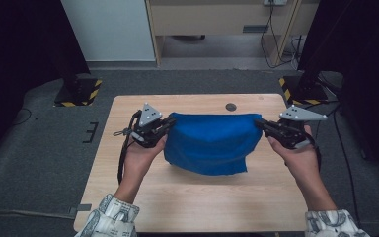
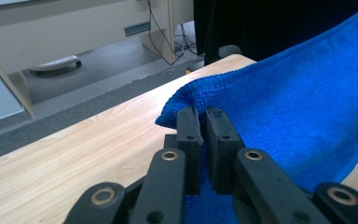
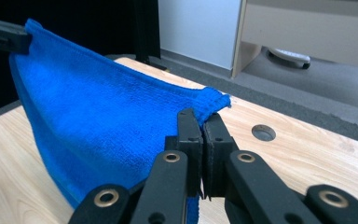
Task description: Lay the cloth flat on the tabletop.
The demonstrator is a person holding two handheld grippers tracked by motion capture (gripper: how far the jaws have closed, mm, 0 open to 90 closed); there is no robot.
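A blue cloth [image 1: 209, 143] hangs stretched between my two grippers above the wooden table [image 1: 197, 197]. My left gripper [image 1: 169, 121] is shut on its upper left corner, and my right gripper [image 1: 257, 122] is shut on its upper right corner. The cloth's lower edge droops down to the tabletop. In the left gripper view the black jaws pinch the blue cloth [image 2: 284, 107] at the left gripper [image 2: 202, 114]. In the right gripper view the blue cloth [image 3: 107, 116] runs away from the right gripper [image 3: 200, 119] toward the other gripper [image 3: 2, 35] at the far left.
A round cable hole [image 1: 231, 106] lies in the table behind the cloth. Black stands with yellow-striped bases [image 1: 79, 91] [image 1: 301, 89] flank the table's far corners. A pale desk [image 1: 217, 19] stands beyond on grey carpet.
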